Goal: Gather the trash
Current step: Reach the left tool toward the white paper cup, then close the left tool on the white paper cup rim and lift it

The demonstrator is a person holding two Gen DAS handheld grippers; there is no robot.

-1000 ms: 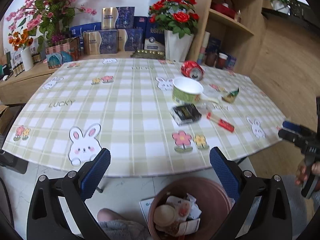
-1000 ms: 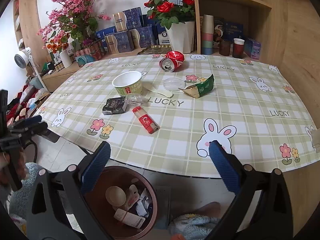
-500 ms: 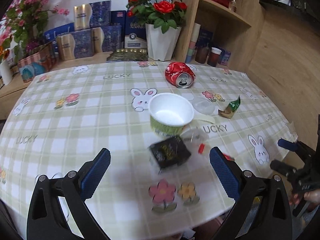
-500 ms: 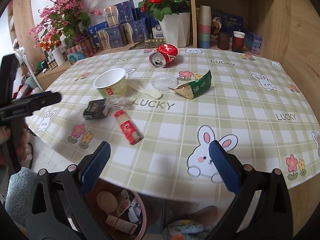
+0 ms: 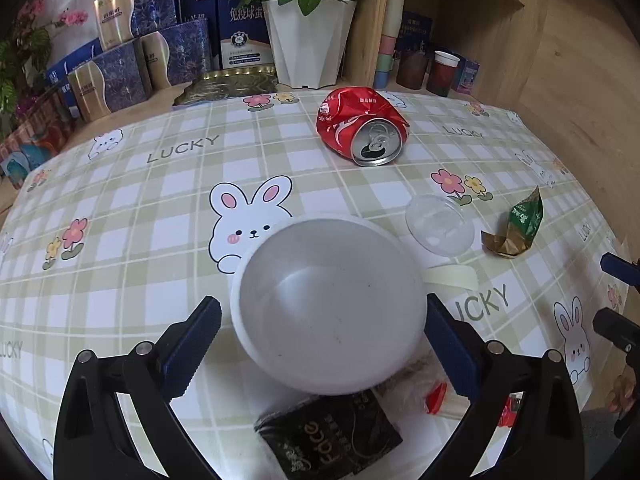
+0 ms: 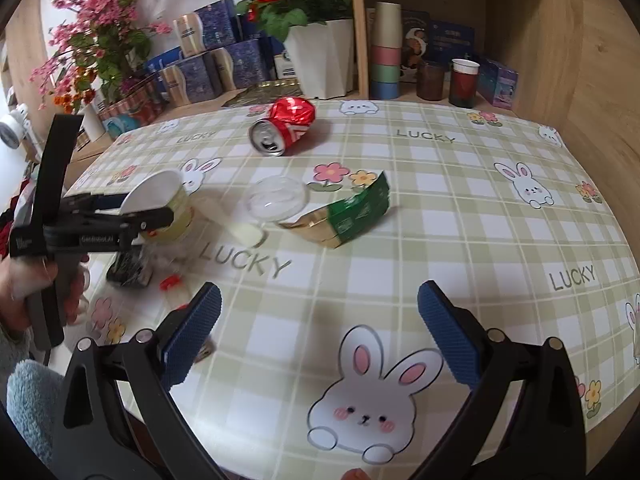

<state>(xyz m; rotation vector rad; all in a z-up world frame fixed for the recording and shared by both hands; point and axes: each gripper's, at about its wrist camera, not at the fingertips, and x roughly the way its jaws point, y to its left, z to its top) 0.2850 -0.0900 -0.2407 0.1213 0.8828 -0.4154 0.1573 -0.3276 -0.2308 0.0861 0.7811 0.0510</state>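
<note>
A white paper bowl point(image 5: 328, 300) with a green outside point(image 6: 172, 216) stands on the checked tablecloth point(image 5: 160, 208). My left gripper point(image 5: 324, 336) is open, one finger on each side of the bowl, not clamped. Below the bowl lie a black packet point(image 5: 328, 440) and a red-capped tube point(image 5: 436, 396). Beyond are a crushed red can point(image 5: 360, 126), a clear lid point(image 5: 440, 224) and a green-gold wrapper point(image 5: 520, 224). My right gripper point(image 6: 320, 332) is open and empty above the table's near part, short of the wrapper point(image 6: 344, 216) and can point(image 6: 286, 126).
A white flower pot point(image 5: 308, 40), blue and gold boxes point(image 5: 132, 60) and a wooden shelf with cups point(image 6: 386, 52) stand behind the table. Pink blossoms point(image 6: 96, 32) rise at the back left. The left gripper point(image 6: 96, 224) shows at the right wrist view's left edge.
My left gripper has moved forward from over the bin onto the table and now straddles the bowl. My right gripper has also advanced over the table. The bin has left both views.
</note>
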